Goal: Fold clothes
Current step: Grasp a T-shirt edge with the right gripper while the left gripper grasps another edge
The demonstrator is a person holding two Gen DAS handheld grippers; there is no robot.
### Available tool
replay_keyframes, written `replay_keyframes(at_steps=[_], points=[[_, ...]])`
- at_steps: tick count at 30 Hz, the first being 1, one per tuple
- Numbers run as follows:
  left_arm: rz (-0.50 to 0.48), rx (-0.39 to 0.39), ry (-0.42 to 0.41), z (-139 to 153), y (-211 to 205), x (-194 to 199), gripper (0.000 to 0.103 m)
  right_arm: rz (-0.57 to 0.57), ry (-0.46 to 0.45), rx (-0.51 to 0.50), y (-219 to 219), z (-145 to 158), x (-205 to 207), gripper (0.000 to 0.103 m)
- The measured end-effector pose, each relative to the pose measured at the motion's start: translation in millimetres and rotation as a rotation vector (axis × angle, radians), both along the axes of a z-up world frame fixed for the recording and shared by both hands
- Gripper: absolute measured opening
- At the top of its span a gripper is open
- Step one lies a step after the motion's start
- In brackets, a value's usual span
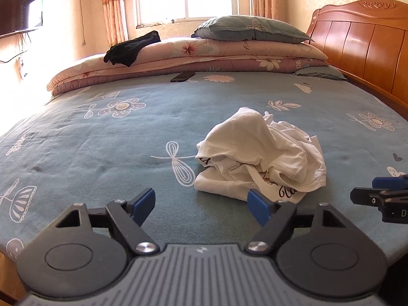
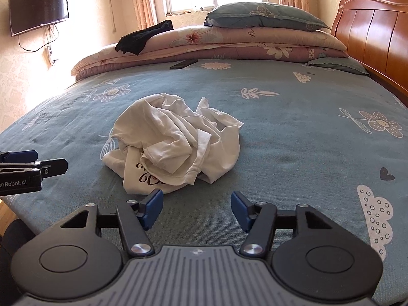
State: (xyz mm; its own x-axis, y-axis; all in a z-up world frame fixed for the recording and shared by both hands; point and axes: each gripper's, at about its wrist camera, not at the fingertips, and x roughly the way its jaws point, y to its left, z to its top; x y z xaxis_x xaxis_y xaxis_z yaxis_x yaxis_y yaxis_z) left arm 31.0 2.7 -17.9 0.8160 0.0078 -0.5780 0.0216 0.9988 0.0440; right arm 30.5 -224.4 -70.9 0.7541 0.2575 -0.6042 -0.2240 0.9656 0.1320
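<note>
We hold the left gripper low over the bed, jaws apart with nothing between them; the right gripper hovers beside it, its jaws likewise apart and empty. Just ahead of both, the crumpled white shirt lies on the blue flowered sheet. Folded quilts and a pillow are stacked beyond.

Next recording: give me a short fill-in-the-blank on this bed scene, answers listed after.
1. The crumpled white garment lies on the ____ bedsheet.
2. The jaws of the left gripper and right gripper stand ____, nothing between them.
3. The black garment is draped over the folded ____.
4. A dark ____ hangs on the wall.

Answers: blue; open; quilts; television
</note>
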Motion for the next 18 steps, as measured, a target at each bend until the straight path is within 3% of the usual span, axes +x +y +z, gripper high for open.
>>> replay_keyframes(at_steps=[2, 7, 9, 13, 14, 15, 18], points=[[0.001, -0.002, 0.005, -3.6, 0.9, 3.8, 0.069, 0.014, 0.012, 0.021, -2.0, -2.7, 11.5, 0.064], [-0.009, -0.026, 0.044, -12.3, 3.9, 13.3, 0.069, 0.032, 0.061, 0.085, -5.7, -12.4, 49.0, 0.059], [-0.020, -0.023, 0.050, -14.1, 4.3, 15.0, 0.069, 0.035, 0.097, 0.133, -7.4, -18.4, 65.0, 0.046], [-0.019, -0.022, 0.047, -14.7, 7.6, 17.2, 0.069, 0.034, 0.152, 0.186, -5.2, -30.0, 88.8, 0.039], [-0.019, -0.028, 0.046, -14.6, 9.3, 17.5, 0.069, 0.037, 0.163, 0.185, -3.1, -32.5, 92.9, 0.030], [-0.019, -0.030, 0.047, -14.8, 10.5, 18.1, 0.069, 0.035, 0.176, 0.177, -1.0, -34.8, 96.0, 0.015], [-0.014, -0.031, 0.052, -14.7, 13.3, 19.3, 0.069, 0.025, 0.173, 0.177, -0.2, -33.0, 94.4, 0.012]])
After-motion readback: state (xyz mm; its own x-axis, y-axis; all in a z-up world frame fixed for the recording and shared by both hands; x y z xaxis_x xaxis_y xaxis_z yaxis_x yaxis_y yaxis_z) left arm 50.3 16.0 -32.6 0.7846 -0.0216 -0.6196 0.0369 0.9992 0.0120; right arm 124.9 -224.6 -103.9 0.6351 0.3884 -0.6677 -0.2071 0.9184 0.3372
